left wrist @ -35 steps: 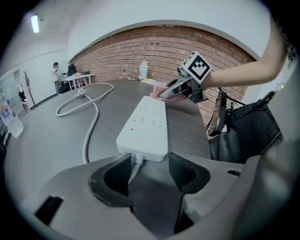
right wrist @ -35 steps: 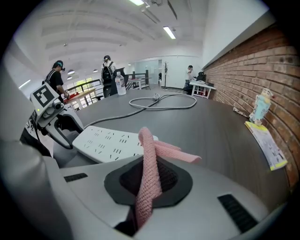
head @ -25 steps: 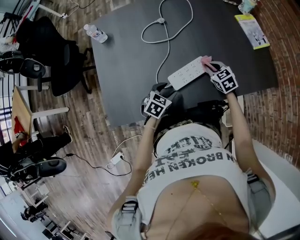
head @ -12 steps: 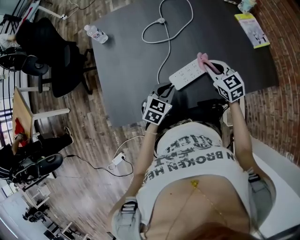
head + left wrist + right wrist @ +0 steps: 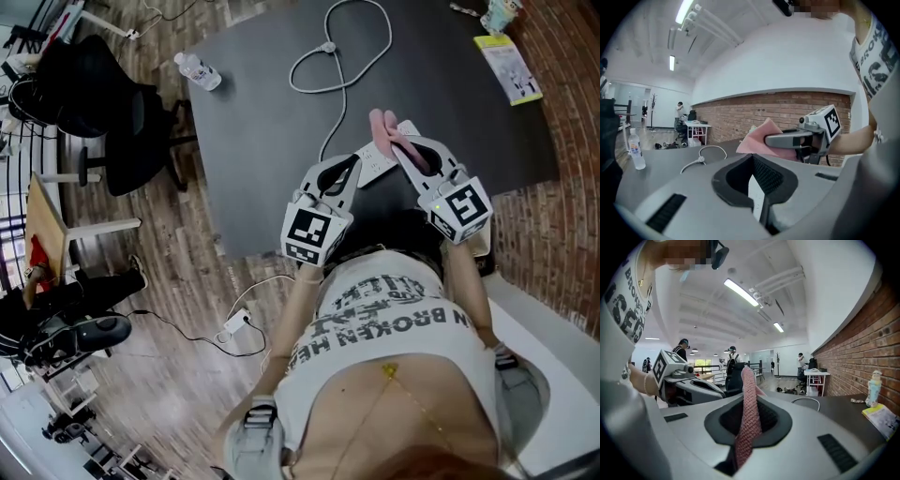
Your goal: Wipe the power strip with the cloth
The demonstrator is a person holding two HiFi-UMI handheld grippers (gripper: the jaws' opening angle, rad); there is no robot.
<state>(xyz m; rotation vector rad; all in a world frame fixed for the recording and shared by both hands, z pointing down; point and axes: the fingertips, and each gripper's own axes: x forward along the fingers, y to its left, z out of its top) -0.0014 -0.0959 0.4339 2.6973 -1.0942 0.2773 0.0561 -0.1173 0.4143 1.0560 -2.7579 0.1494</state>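
On the black table (image 5: 262, 141) lies the white power strip (image 5: 377, 169), its near end hidden between my two grippers. My left gripper (image 5: 349, 167) is shut on that end; in the left gripper view a white edge of the power strip (image 5: 753, 192) shows pinched between its jaws. My right gripper (image 5: 398, 145) is shut on the pink cloth (image 5: 382, 129), which hangs just above the strip's far half. In the right gripper view the pink cloth (image 5: 747, 413) stands up out of the closed jaws. The strip's white cable (image 5: 339, 103) loops away across the table.
A water bottle (image 5: 197, 70) lies at the table's far left corner. A yellow booklet (image 5: 511, 66) and a small bottle (image 5: 495, 11) sit at the far right, by the brick wall. A black office chair (image 5: 103, 103) stands left of the table.
My left gripper moved up from the table's near edge and shut on the strip's near end. The right gripper pulled back and lifted the cloth off the strip's right end.
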